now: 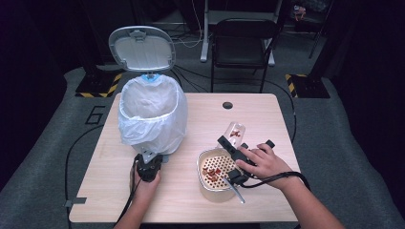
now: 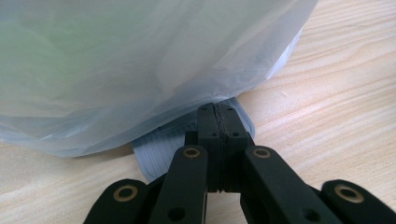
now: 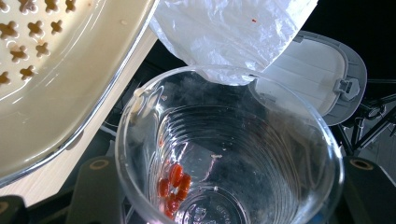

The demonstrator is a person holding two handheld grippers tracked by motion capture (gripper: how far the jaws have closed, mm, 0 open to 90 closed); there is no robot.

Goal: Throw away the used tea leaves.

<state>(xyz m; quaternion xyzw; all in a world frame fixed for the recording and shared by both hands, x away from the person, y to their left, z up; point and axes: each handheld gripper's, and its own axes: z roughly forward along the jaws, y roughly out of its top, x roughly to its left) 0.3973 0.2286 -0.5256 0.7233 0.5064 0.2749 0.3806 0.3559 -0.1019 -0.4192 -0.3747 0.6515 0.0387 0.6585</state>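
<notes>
The fingers (image 2: pixel 219 140) of the left gripper (image 1: pixel 148 167) are pressed flat together with nothing between them, tips resting on the ribbed grey pedal (image 2: pixel 154 149) of the bin (image 1: pixel 152 114). Just beyond and above them, the white bag (image 2: pixel 140 60) billows over, hiding the bin's body and most of the pedal. Bare wooden table (image 2: pixel 336 93) lies open to their right.

The right gripper (image 1: pixel 232 145) clamps a clear plastic cup (image 3: pixel 229 149), tipped on its side; its fingers are largely hidden behind the cup wall. A few small red pieces (image 3: pixel 173 184) cling inside near the bottom. Close beside the cup's rim sits the perforated cream strainer bowl (image 1: pixel 215 169), cut off in the right gripper view. A spoon (image 1: pixel 234 189) leans at the bowl's near edge. The bin's lid (image 1: pixel 142 47) stands open beyond.
</notes>
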